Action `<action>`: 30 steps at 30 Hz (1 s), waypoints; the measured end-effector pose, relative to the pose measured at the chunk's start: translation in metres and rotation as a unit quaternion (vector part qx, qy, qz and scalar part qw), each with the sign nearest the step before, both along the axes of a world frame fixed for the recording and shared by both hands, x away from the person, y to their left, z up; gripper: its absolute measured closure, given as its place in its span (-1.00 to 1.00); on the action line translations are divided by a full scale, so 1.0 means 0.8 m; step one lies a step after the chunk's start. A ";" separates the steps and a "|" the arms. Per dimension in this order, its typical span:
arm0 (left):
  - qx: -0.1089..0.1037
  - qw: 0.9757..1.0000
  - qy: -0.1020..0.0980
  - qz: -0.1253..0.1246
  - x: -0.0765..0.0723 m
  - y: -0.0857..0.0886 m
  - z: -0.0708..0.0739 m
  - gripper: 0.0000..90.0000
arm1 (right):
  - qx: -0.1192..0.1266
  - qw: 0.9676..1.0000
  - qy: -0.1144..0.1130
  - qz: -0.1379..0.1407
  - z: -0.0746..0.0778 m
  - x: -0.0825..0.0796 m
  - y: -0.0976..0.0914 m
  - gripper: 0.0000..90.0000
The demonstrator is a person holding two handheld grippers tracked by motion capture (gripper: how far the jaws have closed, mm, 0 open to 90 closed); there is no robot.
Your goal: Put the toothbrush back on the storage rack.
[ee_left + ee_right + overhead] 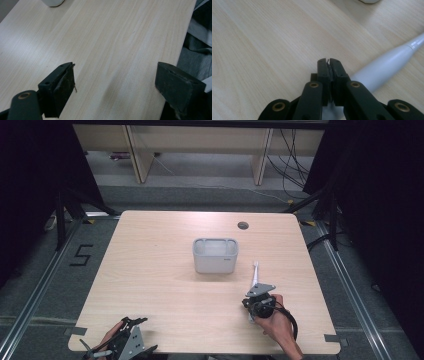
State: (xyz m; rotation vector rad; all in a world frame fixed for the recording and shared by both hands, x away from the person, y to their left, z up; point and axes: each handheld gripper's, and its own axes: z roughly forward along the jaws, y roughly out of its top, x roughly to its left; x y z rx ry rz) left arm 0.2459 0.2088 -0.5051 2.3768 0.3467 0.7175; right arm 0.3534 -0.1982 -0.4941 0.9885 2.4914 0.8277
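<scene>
A long white tool like an electric toothbrush [255, 272] lies on the table, right of centre, its thin end pointing at the far side. My right gripper [259, 295] sits over its thick handle. In the right gripper view the jaws of that gripper [328, 61] stand shut against each other, and the white handle [387, 66] runs out from under them to the right. My left gripper [144, 335] rests at the table's near left corner. It is open [115, 80], with bare wood between its pads.
A pale grey open box [215, 255] stands at the middle of the wooden table [150, 280]; its corner shows as the box [52, 2] in the left gripper view. A cable hole [243, 225] lies at the far side. The table edge [182, 50] runs beside the left gripper's right jaw.
</scene>
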 end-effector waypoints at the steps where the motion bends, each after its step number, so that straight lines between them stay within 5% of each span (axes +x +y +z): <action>1: -0.001 1.000 -0.003 0.002 0.000 0.000 0.000 -0.65 | 0.001 1.000 0.003 -0.002 0.000 -0.001 -0.001 0.94; 5: -0.001 1.000 -0.005 0.004 0.000 -0.001 -0.001 -0.65 | -0.002 1.000 0.005 0.011 0.002 -0.002 -0.009 0.94; 30: 0.003 1.000 -0.003 0.002 0.000 -0.001 -0.002 -0.65 | 0.003 0.999 0.015 -0.030 0.009 -0.016 -0.057 0.94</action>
